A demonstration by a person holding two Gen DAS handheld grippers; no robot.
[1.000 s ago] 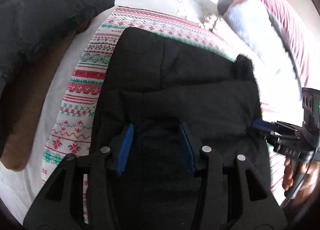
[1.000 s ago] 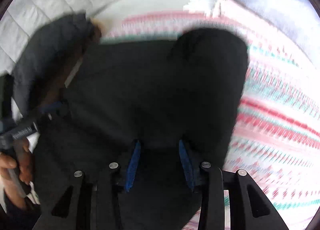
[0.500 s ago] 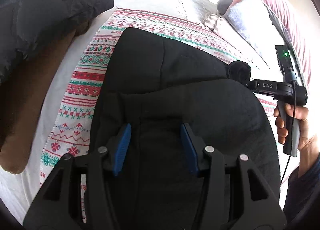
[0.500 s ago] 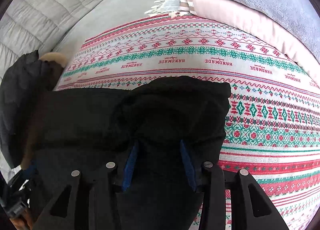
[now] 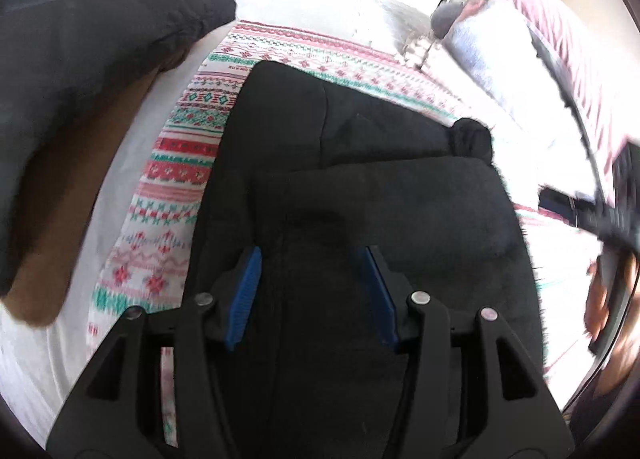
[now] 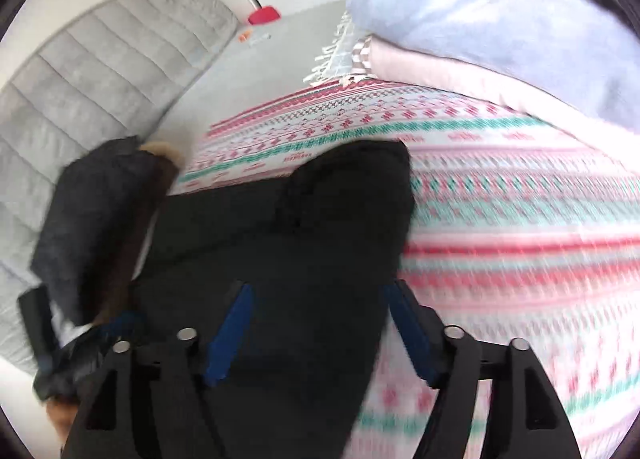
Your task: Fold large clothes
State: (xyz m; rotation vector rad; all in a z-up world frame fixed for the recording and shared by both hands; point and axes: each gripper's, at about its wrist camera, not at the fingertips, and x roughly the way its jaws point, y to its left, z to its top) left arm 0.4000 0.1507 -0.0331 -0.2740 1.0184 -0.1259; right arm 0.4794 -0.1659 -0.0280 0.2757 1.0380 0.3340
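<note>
The black garment lies on the patterned blanket, which serves as the reference surface. The garment is already doubled: in the left wrist view an upper layer overlaps a lower one, and a small bunched end protrudes at the far right corner of the stack, toward the pillows.

Left gripper: positioned over the near edge of the garment. The blue pads stand partly apart with a thick fold of black cloth bulging between them. Whether the pads press on the cloth cannot be told from this view.

Right gripper: positioned over the garment's right edge, where black cloth meets the blanket. Its jaws have just been opening and now stand wide. Cloth lies below and between the pads, but the pads do not press on it; this corner appears released.

A second dark jacket with a brown lining lies off the blanket's left edge and looks unfolded.

Status, as judged: at least one fold of the black garment is complete and set down. Remaining: tuck or flatten the bunched end, release the left side, possibly make one further fold, then process the second jacket.
</note>
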